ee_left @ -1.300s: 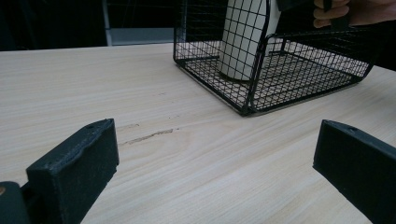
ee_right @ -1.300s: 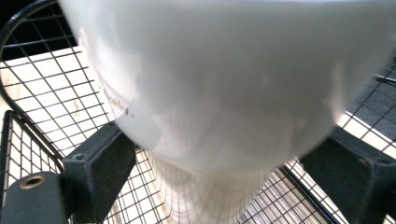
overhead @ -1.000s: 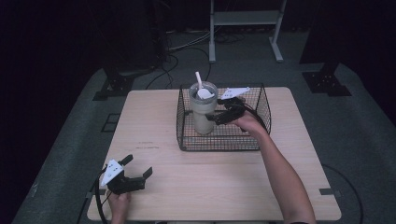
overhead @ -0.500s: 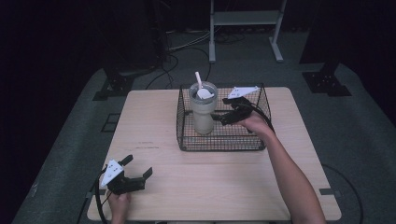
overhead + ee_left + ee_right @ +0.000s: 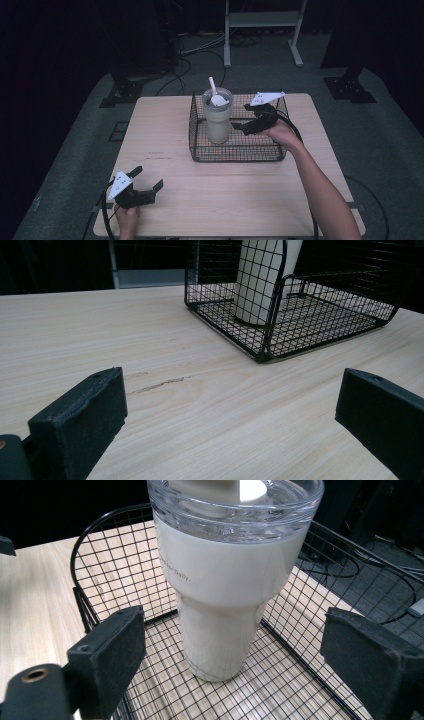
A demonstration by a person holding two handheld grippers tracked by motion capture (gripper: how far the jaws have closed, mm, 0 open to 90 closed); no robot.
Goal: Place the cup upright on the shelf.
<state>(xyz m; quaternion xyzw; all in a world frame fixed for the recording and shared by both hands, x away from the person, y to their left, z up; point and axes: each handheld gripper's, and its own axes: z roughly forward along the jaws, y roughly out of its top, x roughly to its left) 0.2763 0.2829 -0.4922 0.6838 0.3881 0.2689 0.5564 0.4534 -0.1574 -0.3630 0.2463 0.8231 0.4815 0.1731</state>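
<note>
A cream tumbler with a clear lid and a straw stands upright in the left part of a black wire basket on the wooden table. In the right gripper view the tumbler stands just ahead of the jaws, apart from them. My right gripper hangs inside the basket, to the right of the tumbler, open and holding nothing. My left gripper rests open near the table's front left corner. In the left gripper view the basket and the tumbler's base lie farther off.
The light wooden table has bare surface left of and in front of the basket. A metal stand and cables lie on the dark floor beyond the table. A faint scratch marks the wood near the left gripper.
My right gripper has drawn back to the right from the tumbler, leaving a gap. The tumbler stays upright in the basket. The left gripper has not moved.
</note>
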